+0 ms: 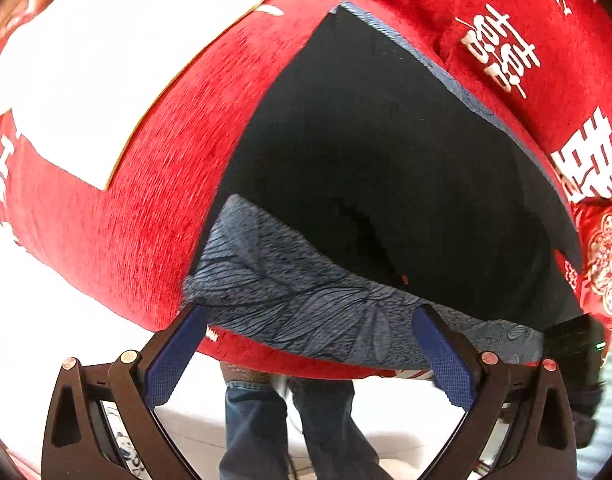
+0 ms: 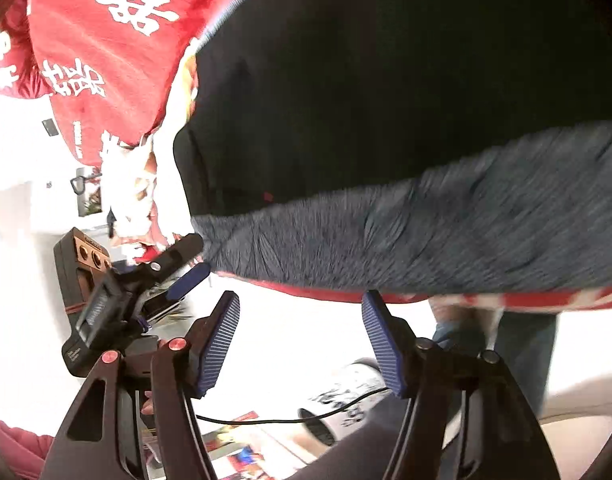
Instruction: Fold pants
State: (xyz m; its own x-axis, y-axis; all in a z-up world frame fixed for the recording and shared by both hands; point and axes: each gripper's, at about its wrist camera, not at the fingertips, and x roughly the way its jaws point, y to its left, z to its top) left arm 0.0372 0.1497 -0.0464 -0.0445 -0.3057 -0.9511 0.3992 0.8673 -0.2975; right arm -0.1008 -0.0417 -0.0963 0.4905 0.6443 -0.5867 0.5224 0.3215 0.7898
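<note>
The black pants [image 1: 386, 168] lie flat on a red bedspread [image 1: 153, 208], with a grey leaf-patterned lining band [image 1: 306, 304] turned out along their near edge. My left gripper [image 1: 310, 320] is open, its blue pads [image 1: 446, 356] wide apart just over the grey band at the bed's edge. In the right wrist view the black pants [image 2: 386, 80] and grey band [image 2: 426, 232] fill the upper right. My right gripper [image 2: 301, 308] is open and empty, just short of the band. The left gripper [image 2: 185, 264] shows there at the band's left corner.
The red bedspread carries white characters [image 1: 502, 52] and a large white patch [image 1: 105, 68]. A person's jeans legs [image 1: 297, 420] stand below the bed edge. A brown box [image 2: 85, 264], a cylinder with writing [image 2: 346, 396] and a cable [image 2: 285, 420] sit on the floor.
</note>
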